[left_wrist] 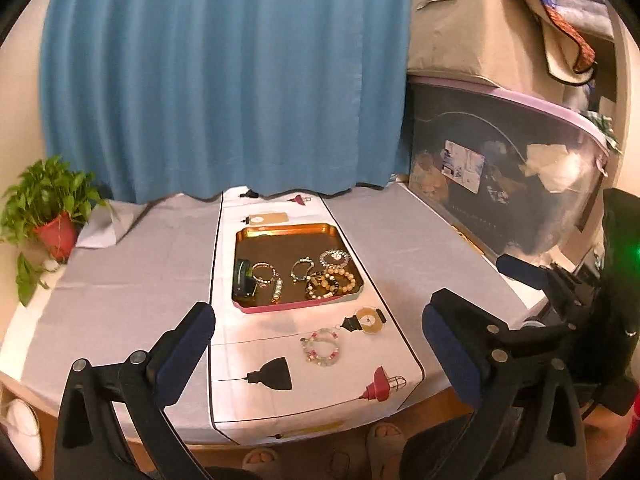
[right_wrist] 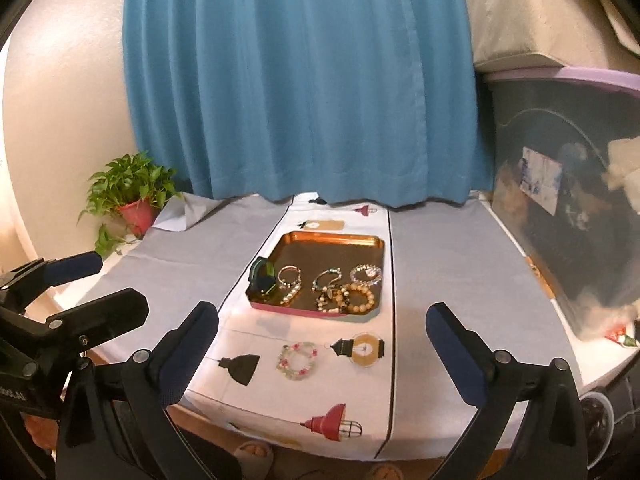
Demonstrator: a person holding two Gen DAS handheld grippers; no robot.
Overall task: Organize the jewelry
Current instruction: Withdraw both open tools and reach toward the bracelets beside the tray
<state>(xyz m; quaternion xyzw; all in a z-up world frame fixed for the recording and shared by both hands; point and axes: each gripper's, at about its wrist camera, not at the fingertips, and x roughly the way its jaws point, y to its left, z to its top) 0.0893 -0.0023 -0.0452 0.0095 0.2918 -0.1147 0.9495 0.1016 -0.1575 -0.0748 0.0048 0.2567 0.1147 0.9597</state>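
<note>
Both tools stand with jaws wide apart and nothing between them: the left tool (left_wrist: 318, 354) and the right tool (right_wrist: 322, 344) hang above the near edge of the surface (left_wrist: 120, 280), short of the tray (left_wrist: 294, 232). From the left wrist view, the right tool (left_wrist: 520, 268) shows at the tray's right; from the right wrist view, the left tool (right_wrist: 80, 280) shows at the tray's left.

Inside the tray, along its near side, lie several bracelets: a green bangle (left_wrist: 243, 278) at the left end, a pearl bracelet (left_wrist: 269, 280) beside it, a cream bead bracelet (left_wrist: 338, 278) at the right end. One pink-and-green bracelet (left_wrist: 320, 346) lies on the white runner (left_wrist: 256, 344) outside the tray, just before its near rim. A plant (left_wrist: 48, 204) stands far left of the tray, a storage box (left_wrist: 500, 168) to its right, a blue curtain (left_wrist: 224, 80) behind.
</note>
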